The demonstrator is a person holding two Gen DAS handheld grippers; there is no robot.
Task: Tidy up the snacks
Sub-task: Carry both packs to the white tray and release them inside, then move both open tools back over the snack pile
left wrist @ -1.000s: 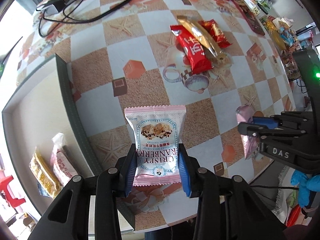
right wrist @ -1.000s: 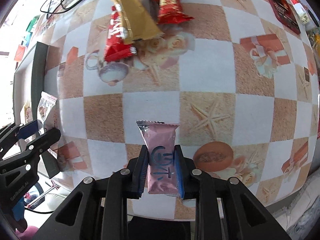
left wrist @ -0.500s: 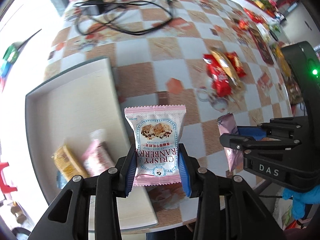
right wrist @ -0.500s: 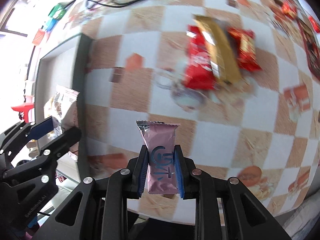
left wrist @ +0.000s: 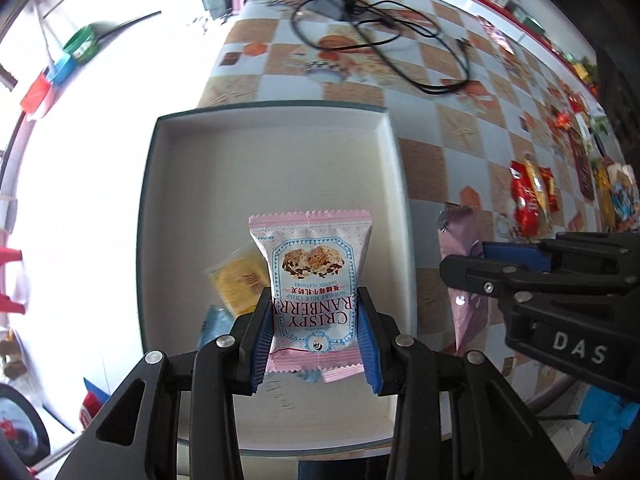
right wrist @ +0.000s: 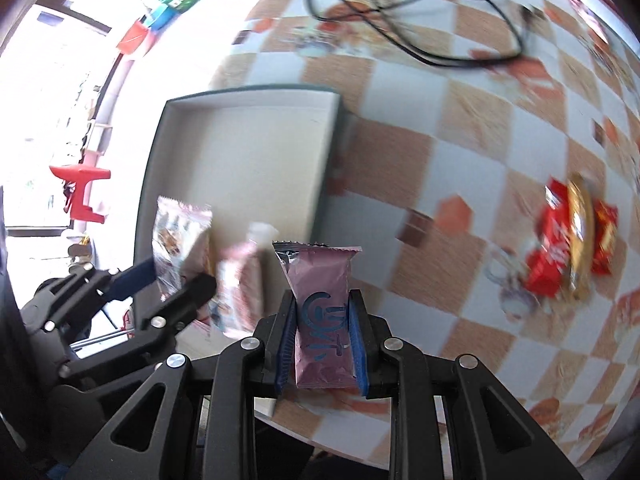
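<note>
My left gripper (left wrist: 314, 334) is shut on a pink-and-white cranberry crisp packet (left wrist: 314, 280), held over the white tray (left wrist: 276, 152). A yellow snack packet (left wrist: 238, 280) lies in the tray behind it. My right gripper (right wrist: 322, 340) is shut on a mauve snack bar packet (right wrist: 320, 304), over the table beside the tray's (right wrist: 244, 152) right wall (right wrist: 326, 176). The right gripper (left wrist: 472, 258) also shows at the right of the left wrist view, the left gripper (right wrist: 176, 280) at the left of the right wrist view. Red and gold packets (right wrist: 568, 236) lie on the table.
Black cables with an adapter (left wrist: 380, 28) lie on the checkered tablecloth beyond the tray. More snack packets (left wrist: 534, 202) sit at the right, with clutter along the far table edge. A red stool (right wrist: 82, 192) stands on the floor to the left.
Both grippers have swung left with their packets, away from the red and gold packets. The left one is now over the tray, the right one beside its right wall.
</note>
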